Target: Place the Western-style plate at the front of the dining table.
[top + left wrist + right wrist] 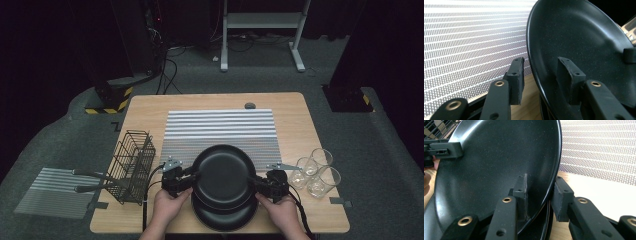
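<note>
Black upper plate, above a second plate at the table's near edge, beside the striped mat; left gripper and right gripper straddle its opposite rims, jaws not visibly clamped; no legible writing

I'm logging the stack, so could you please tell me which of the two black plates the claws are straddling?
The upper black plate, farther from the person; both claws have its rim between their jaws. The lower black plate lies beneath it, partly covered.
</note>
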Demonstrator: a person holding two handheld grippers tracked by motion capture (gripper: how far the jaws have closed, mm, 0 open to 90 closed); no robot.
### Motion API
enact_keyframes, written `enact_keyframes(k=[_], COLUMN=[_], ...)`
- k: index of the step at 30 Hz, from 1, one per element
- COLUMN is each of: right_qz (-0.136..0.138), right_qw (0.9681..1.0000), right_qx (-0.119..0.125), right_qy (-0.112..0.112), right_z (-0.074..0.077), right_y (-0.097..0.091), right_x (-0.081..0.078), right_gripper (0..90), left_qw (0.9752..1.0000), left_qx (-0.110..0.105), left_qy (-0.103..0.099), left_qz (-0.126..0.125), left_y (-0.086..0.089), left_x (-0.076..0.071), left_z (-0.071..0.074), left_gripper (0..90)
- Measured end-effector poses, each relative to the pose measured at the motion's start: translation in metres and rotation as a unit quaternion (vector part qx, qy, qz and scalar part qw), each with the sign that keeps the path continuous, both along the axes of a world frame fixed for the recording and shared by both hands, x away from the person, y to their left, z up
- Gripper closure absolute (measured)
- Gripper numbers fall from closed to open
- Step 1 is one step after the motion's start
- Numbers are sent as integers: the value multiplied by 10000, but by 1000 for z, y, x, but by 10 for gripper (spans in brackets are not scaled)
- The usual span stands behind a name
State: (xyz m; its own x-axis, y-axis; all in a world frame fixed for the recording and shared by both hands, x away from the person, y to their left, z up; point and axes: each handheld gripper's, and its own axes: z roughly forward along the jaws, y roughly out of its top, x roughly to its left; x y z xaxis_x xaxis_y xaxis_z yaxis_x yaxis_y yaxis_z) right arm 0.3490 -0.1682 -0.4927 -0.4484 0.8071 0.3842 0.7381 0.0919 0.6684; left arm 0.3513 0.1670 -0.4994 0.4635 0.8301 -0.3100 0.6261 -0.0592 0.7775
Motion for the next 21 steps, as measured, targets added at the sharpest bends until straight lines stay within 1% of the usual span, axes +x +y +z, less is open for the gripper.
enact_keyframes(k=[1,2,3,4,5,6,8,9,11,12,13,14,15,16,17,20,21], right_qz=[0,2,-15,-46,-67,-76,-76,-95,-90,-93,-93,-95,-107,-114,-114,-104,-109], right_qw=[10000,10000,10000,10000,10000,10000,9999,9999,9999,9999,9999,9999,9999,9999,9999,9999,9999], right_qx=[-25,-52,-43,-29,-23,-26,-49,-44,-47,-43,-53,-58,-42,-36,-36,-38,-33], right_qy=[-18,-51,-36,-52,-39,-46,-44,-79,-86,-84,-94,-96,-84,-70,-70,-79,-67], right_z=[0,0,0,0,0,0,0,0,0,0,0,0,0,0,0,-1,0], right_y=[0,0,0,1,1,1,1,2,2,2,2,2,2,2,2,2,2], right_x=[0,-1,-1,-1,-2,-2,-3,-3,-3,-3,-3,-3,-3,-4,-4,-4,-4], right_gripper=[680,680,680,680,680,679,678,678,678,679,678,678,678,678,678,678,679], left_qw=[10000,9999,9998,9998,9996,9995,9995,9996,9997,9996,9996,9996,9997,9997,9998,9999,9999], left_qx=[30,4,-10,-64,-138,-167,-166,-123,-129,-187,-164,-205,-191,-213,-200,-77,-61], left_qy=[20,88,126,164,198,226,226,228,219,230,232,196,133,97,62,104,76], left_qz=[0,77,126,120,120,129,109,77,33,22,-9,3,2,52,62,30,38], left_y=[0,-1,-1,0,1,0,0,1,3,3,4,4,4,4,4,5,5], left_x=[0,0,0,1,1,1,1,0,0,-1,-2,-3,-5,-7,-9,-15,-17], left_z=[0,0,0,-1,-2,-2,-2,-2,-1,-1,0,0,1,1,2,2,1], left_gripper=[561,537,504,480,478,475,470,472,473,477,487,489,488,470,470,465,465])
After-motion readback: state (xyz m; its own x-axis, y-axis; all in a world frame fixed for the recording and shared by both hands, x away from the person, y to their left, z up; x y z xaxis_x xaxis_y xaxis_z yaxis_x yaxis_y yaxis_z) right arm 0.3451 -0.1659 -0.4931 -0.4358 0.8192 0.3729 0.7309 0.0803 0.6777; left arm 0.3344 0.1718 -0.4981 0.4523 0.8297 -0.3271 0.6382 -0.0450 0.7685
